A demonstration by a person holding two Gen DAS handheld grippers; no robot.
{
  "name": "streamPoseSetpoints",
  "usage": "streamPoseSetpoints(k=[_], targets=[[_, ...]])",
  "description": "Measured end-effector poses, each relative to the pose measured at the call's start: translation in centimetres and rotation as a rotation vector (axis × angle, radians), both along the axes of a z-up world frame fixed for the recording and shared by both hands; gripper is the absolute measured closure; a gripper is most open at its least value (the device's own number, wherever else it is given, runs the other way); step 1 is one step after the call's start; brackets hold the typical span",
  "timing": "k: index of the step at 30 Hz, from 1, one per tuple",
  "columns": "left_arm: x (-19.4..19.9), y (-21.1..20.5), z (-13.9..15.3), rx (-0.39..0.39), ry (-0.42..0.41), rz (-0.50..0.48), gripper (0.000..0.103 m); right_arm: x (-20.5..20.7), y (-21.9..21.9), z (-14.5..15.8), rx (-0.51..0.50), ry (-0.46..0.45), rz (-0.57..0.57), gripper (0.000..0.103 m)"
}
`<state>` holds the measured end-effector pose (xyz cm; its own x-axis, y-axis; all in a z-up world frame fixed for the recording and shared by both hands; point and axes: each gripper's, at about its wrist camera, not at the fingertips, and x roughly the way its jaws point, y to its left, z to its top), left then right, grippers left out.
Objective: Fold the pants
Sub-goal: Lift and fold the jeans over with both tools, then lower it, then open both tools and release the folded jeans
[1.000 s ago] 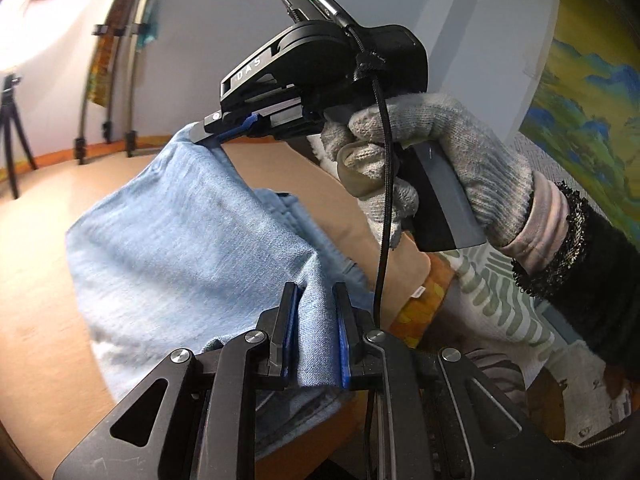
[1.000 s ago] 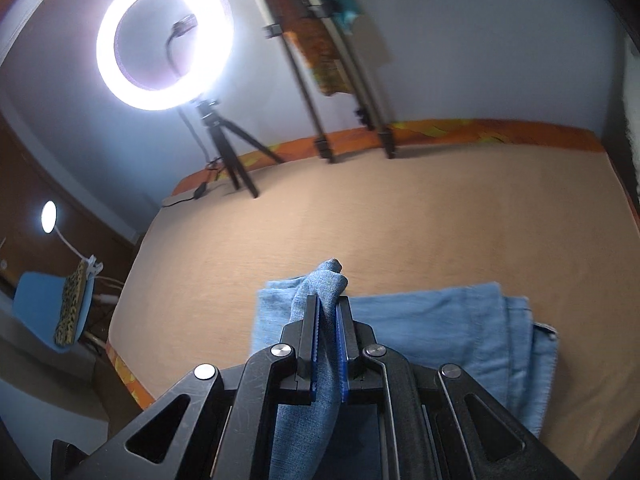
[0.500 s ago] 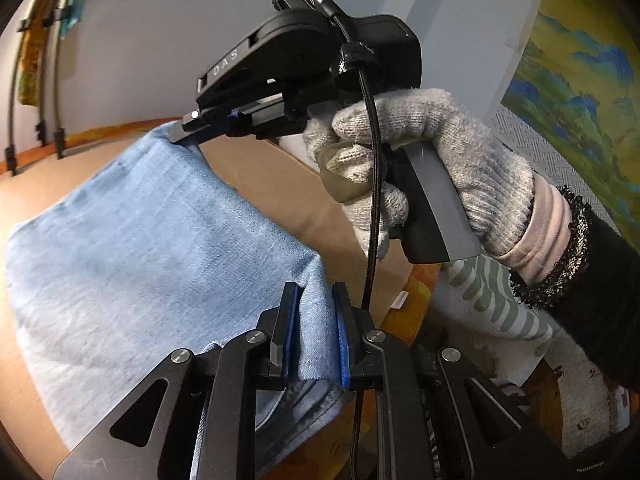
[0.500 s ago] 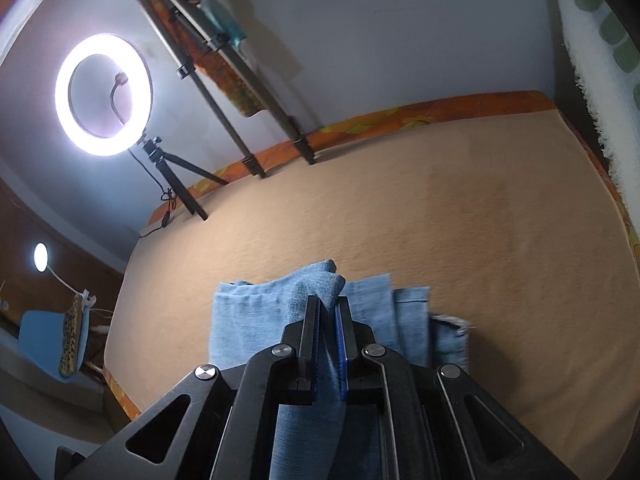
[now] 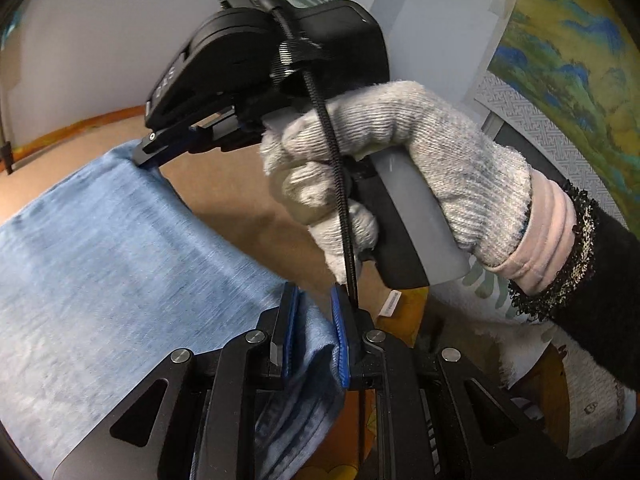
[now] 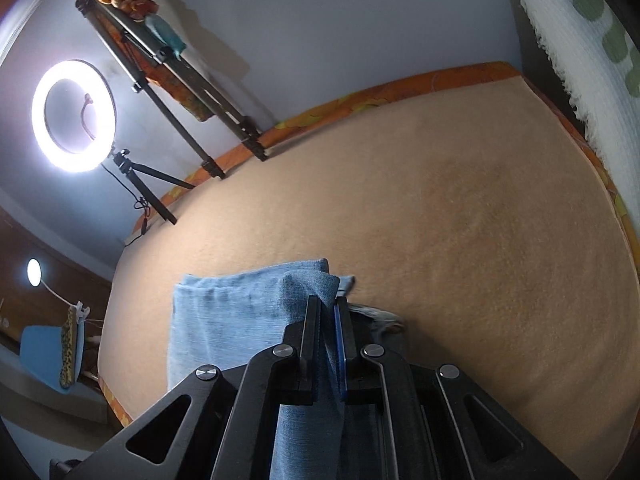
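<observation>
Together, both grippers were clenched on the light blue jeans [image 5: 120, 264]. The left gripper [image 5: 314, 328] pinched a thick fold of the denim's near edge between its blue pads, while the right gripper [image 6: 327, 320], held in a gloved hand [image 5: 400, 168], gripped a farther corner. Between them the cloth hung stretched, with the rest of the jeans lying folded on the tan bed [image 6: 460, 220]. A ring light [image 6: 74, 116] glowed by the wall.
</observation>
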<state>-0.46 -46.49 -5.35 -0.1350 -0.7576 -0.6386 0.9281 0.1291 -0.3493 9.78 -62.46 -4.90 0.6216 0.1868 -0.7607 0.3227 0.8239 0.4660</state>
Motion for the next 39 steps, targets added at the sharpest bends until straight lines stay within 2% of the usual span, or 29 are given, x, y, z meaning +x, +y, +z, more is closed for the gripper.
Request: streamPoseSetpoints(k=[5,7,8,9,12,14,18,21,25,28,34,39], targets=[[0.0,0.6,0.8,0.028,-0.021,0.002,0.085,0.1,0.1,-0.9,-0.031,0.024,0.005,0.095],[-0.3,1.0,1.4,0.028,-0.045,0.005,0.083,0.0,0.4,-0.3,-0.106,0.039,-0.009,0.081],[-0.3,1.3,1.8,0.028,-0.055,0.010,0.074,-0.2,0.4,0.1,-0.130,0.043,-0.013,0.073],[-0.3,1.7,2.1,0.029,-0.062,0.017,0.065,-0.4,0.4,0.4,-0.136,0.038,-0.014,0.061],[-0.1,2.3,2.7,0.032,-0.070,0.032,0.061,-1.1,0.5,1.3,-0.175,0.032,-0.011,0.058],[0.4,3.1,3.3,0.033,-0.098,0.042,0.059,-1.5,0.8,1.7,-0.197,0.032,-0.007,0.049],[1.4,5.0,4.3,0.029,-0.141,0.072,0.047,-2.2,1.7,2.2,-0.217,0.016,0.014,0.034],[2.6,6.1,4.9,0.037,-0.134,0.116,0.043,-2.1,2.6,1.9,-0.239,0.021,0.046,0.030],[6.4,9.2,5.7,0.038,-0.122,0.220,0.037,-1.7,3.4,0.8,-0.221,0.041,0.086,0.021],[8.6,10.6,5.4,0.070,-0.099,0.292,0.033,-1.8,3.8,0.3,-0.219,0.042,0.109,0.020],[14.3,13.9,3.3,0.122,0.014,0.434,0.033,-2.2,4.7,-0.9,-0.215,0.060,0.150,0.016],[16.7,14.1,0.4,0.147,0.129,0.503,0.033,-2.2,4.6,-2.4,-0.221,0.091,0.151,0.015]])
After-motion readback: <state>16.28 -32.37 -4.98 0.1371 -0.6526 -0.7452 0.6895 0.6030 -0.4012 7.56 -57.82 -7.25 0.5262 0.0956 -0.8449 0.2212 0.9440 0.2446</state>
